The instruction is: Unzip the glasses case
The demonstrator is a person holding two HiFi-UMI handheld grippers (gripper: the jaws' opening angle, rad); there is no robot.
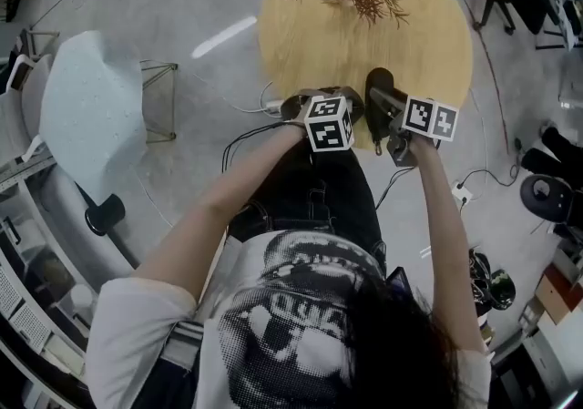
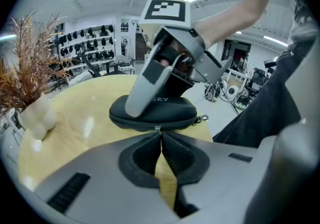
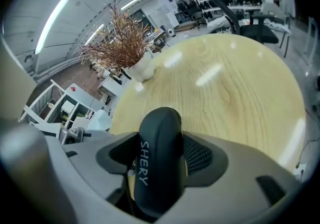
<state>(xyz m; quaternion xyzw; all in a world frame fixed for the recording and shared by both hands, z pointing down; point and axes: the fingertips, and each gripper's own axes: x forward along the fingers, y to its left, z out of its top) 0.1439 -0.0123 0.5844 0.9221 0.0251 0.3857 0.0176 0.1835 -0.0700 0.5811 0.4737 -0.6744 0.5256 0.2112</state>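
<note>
The glasses case is sitting zipped, right gripper squeezing it, left gripper pinching its zip pull.

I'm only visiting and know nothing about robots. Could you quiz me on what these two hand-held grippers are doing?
1. True or false: the glasses case is already zipped wide open.
2. Which gripper clamps the case's body? A: left gripper. B: right gripper.
3. What small part do the left gripper's closed jaws pinch?

Key: 1 false, it looks zipped shut; 2 B; 3 the zipper pull.
</note>
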